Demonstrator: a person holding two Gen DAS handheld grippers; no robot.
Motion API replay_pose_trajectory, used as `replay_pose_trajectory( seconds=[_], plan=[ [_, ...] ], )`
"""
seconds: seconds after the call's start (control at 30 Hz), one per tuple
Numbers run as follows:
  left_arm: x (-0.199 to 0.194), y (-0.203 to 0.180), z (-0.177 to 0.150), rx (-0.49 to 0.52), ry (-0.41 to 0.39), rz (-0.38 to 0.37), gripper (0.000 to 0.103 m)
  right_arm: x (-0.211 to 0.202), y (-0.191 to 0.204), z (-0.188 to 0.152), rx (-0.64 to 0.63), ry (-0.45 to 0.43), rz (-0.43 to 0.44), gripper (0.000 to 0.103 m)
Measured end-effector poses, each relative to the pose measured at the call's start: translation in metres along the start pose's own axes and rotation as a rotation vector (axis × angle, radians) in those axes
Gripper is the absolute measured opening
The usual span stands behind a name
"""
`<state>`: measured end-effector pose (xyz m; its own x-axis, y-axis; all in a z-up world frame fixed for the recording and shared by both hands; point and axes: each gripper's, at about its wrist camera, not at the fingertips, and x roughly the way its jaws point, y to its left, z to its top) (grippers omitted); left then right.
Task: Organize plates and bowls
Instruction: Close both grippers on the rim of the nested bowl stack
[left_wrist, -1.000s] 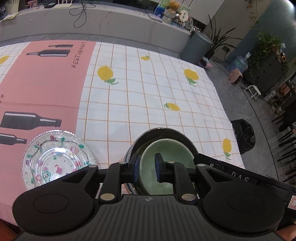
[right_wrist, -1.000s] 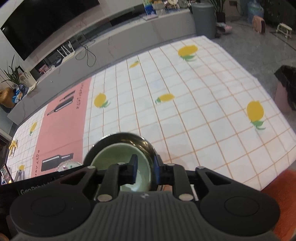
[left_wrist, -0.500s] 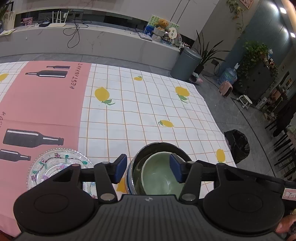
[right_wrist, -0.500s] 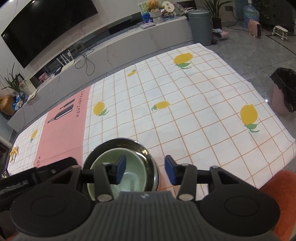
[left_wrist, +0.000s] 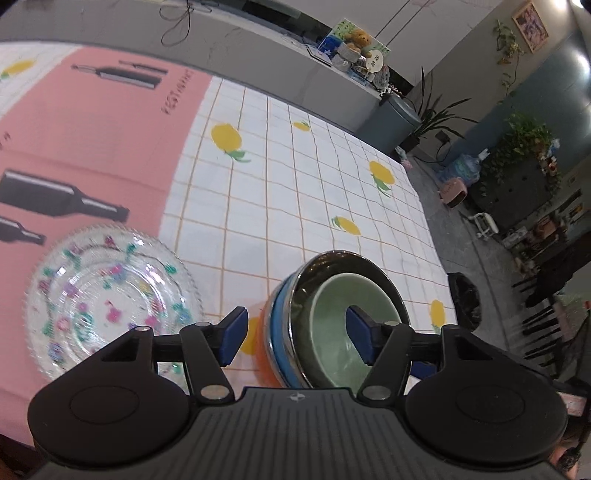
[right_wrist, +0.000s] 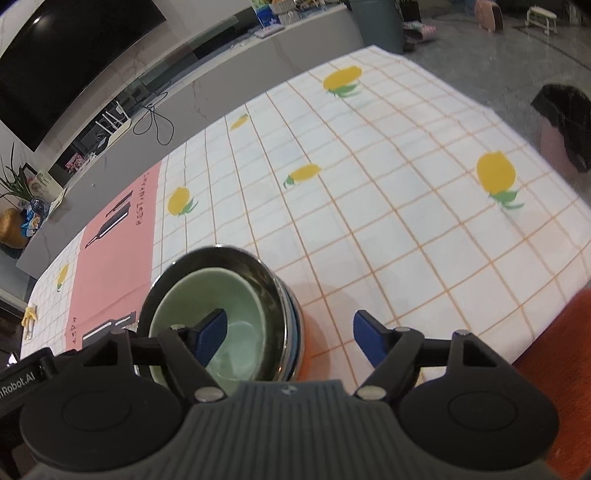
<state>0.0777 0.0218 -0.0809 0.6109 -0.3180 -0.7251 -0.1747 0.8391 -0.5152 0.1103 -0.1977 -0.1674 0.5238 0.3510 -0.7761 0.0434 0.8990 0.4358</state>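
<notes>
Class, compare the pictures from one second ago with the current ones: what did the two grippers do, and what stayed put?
Both let go. The left gripper and right gripper, each shut on the bowl stack's rim a second ago, now have jaws wide open. The green bowl stays nested in the steel bowl, and the glass plate stays on the tablecloth beside them.

A table under a white checked cloth (right_wrist: 406, 221) with yellow lemons and a pink panel stands on a grey stone floor (left_wrist: 461, 236). Past its far edge runs a long grey counter (right_wrist: 221, 77) beneath a dark television (right_wrist: 66, 55). A grey bin (left_wrist: 391, 118), leafy plants (left_wrist: 517, 147) and a black waste bag (left_wrist: 463, 299) lie off its right edge.
</notes>
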Motion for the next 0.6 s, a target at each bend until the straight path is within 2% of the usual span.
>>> replay_pose_trajectory(
  seconds=[0.4,0.6],
  plan=[
    [0.025,0.024,-0.004,-0.138,0.021,-0.048,0.072,0.025,-0.015,-0.003,0.105,0.079,0.087,0.074],
    [0.040,0.031,-0.004,-0.209,0.061,-0.074,0.071,0.037,-0.022,0.000,0.146,0.108,0.116,0.074]
  ],
)
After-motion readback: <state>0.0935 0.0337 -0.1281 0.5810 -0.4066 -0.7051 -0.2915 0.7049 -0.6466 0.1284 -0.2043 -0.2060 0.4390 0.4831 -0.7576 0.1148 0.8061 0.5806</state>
